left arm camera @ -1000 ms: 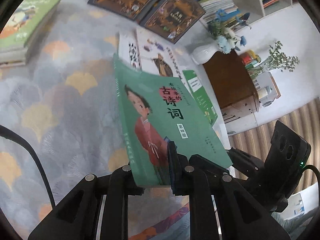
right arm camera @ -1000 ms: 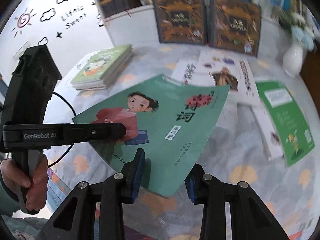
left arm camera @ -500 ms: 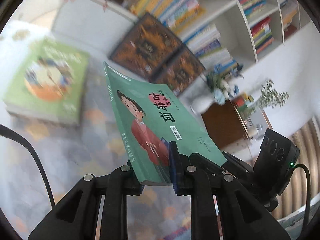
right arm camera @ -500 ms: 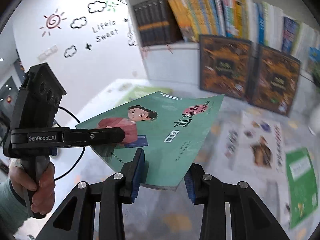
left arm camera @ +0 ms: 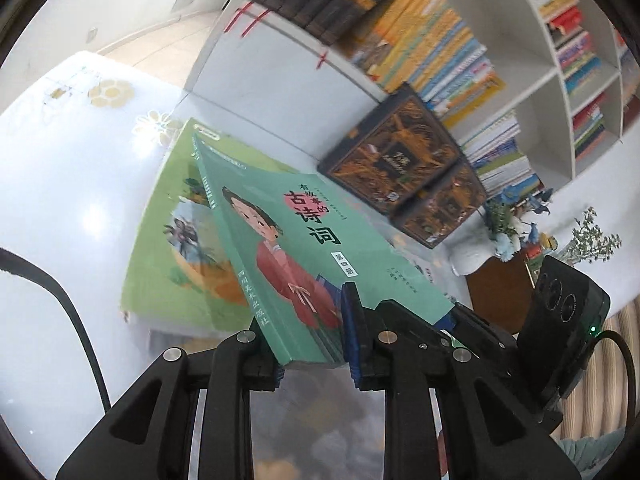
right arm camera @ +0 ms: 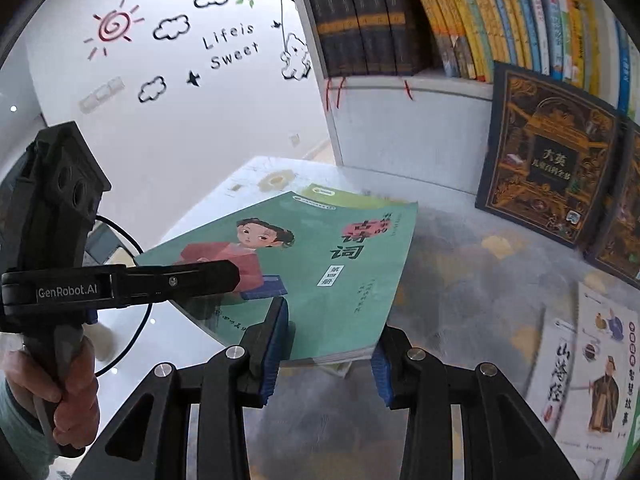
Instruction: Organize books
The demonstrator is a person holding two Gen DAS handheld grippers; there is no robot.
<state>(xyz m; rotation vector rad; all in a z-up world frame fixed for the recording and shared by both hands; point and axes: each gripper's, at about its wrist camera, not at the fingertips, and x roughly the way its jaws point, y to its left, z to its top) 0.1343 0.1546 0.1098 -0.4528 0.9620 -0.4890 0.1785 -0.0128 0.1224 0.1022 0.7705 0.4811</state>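
A green paperback point(left arm camera: 320, 240) with a girl in red on its cover hangs in the air, tilted, between both grippers. My left gripper point(left arm camera: 308, 344) has the book's near spine corner between its pads, which still touch it while the jaws are opening slightly. In the right wrist view its upper finger point(right arm camera: 192, 280) lies across the cover point(right arm camera: 320, 248). My right gripper point(right arm camera: 328, 352) is shut on the book's near edge. Its tip point(left arm camera: 456, 316) shows at the book's right corner. Below the book lies a stack of light green books point(left arm camera: 172, 240).
Two dark ornate boxed volumes point(right arm camera: 548, 176) lean against a white bookshelf point(left arm camera: 440, 60) full of books. White picture books point(right arm camera: 600, 380) lie on the patterned tablecloth point(right arm camera: 460, 280) at the right. A white vase with flowers point(left arm camera: 476, 256) stands by a brown cabinet. A hand point(right arm camera: 68, 392) holds the left gripper's handle.
Both grippers have carried the green book leftward and a little up, from over the loose white books to over the light green stack. The views have swung toward the shelf.
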